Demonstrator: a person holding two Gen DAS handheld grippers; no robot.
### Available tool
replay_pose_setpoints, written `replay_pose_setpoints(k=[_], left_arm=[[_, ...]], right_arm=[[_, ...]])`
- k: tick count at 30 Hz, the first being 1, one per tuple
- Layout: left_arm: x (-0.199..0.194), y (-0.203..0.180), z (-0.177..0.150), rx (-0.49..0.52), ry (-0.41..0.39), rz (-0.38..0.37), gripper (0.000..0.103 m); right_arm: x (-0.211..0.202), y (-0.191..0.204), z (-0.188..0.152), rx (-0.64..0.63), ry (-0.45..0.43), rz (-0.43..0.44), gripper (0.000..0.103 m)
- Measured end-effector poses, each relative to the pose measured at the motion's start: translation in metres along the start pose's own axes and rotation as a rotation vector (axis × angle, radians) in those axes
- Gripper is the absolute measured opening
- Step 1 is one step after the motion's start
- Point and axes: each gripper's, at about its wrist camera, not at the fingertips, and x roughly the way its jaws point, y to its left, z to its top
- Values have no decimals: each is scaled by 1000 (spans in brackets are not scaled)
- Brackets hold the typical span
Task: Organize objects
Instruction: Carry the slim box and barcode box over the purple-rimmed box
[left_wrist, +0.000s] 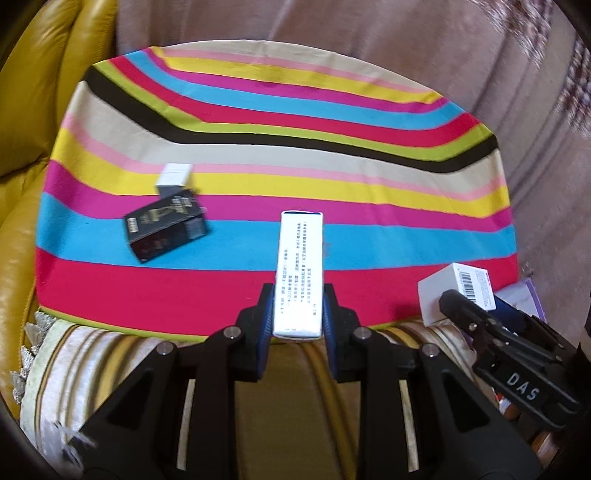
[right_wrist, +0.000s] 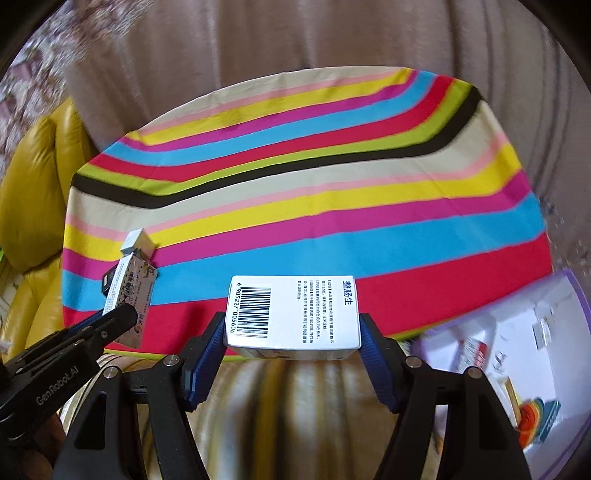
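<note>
My left gripper is shut on a tall narrow white box with printed text, held over the near edge of the striped cloth. My right gripper is shut on a wide white medicine box with a barcode, also at the cloth's near edge. A black box and a small white box lie together on the cloth's left part. In the right wrist view the left gripper holds its box at the left; the small white box shows behind it.
A yellow leather sofa is at the left. A brown curtain hangs behind. A striped cushion lies below the grippers. A purple-edged paper or booklet lies at the right.
</note>
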Motion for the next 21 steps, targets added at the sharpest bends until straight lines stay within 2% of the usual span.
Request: replay_pose_setpoints(k=[14, 21], left_arm=[[12, -79, -16, 142, 61, -93, 28], [19, -115, -22, 202, 93, -178, 28]], right_arm=[[-36, -76, -16, 135, -26, -64, 70], [-49, -114, -23, 181, -49, -143, 70]])
